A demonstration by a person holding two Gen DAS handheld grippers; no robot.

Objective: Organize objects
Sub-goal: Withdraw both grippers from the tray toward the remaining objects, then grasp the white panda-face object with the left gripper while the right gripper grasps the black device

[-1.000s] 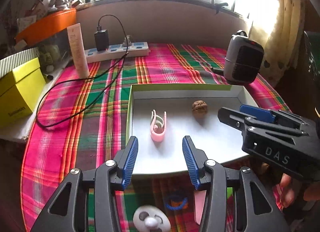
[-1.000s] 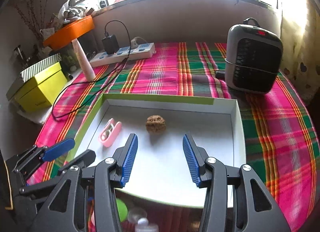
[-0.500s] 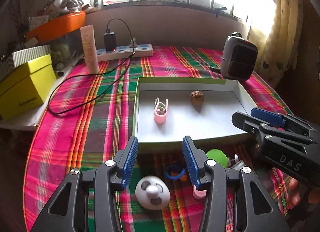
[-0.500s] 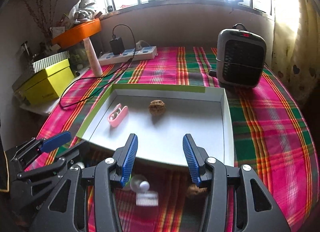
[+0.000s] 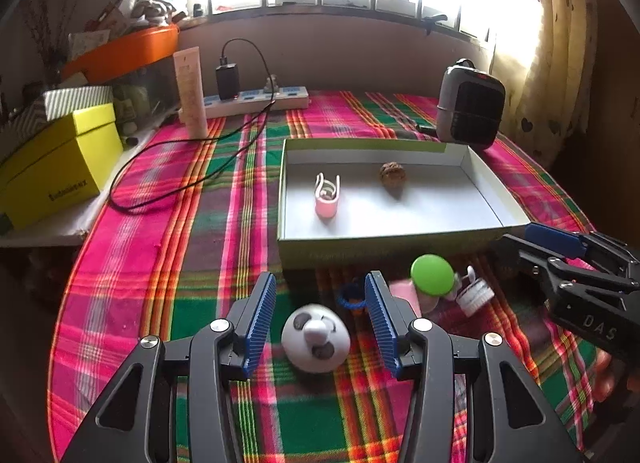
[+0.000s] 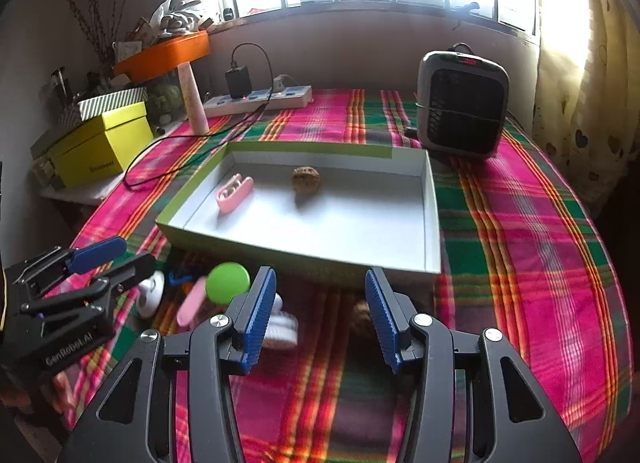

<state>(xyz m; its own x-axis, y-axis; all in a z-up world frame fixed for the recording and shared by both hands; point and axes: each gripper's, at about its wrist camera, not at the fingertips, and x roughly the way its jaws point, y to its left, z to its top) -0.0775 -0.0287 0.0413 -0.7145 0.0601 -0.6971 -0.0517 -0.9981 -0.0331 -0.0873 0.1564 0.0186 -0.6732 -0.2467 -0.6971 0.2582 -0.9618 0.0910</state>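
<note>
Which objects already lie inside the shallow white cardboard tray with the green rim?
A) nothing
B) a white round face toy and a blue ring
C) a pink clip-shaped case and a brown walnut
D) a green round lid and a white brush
C: the pink clip-shaped case and the brown walnut rest apart on the floor of the tray; the other small items lie on the cloth in front of it.

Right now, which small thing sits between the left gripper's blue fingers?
The white round face-like toy; the green-capped piece and blue ring lie beyond.

Woven plaid tablecloth point(image 5: 168, 263), matt cardboard tray point(image 5: 384, 243), glossy plastic heater point(image 6: 460, 103), ribbed fingers point(image 5: 260, 323)
</note>
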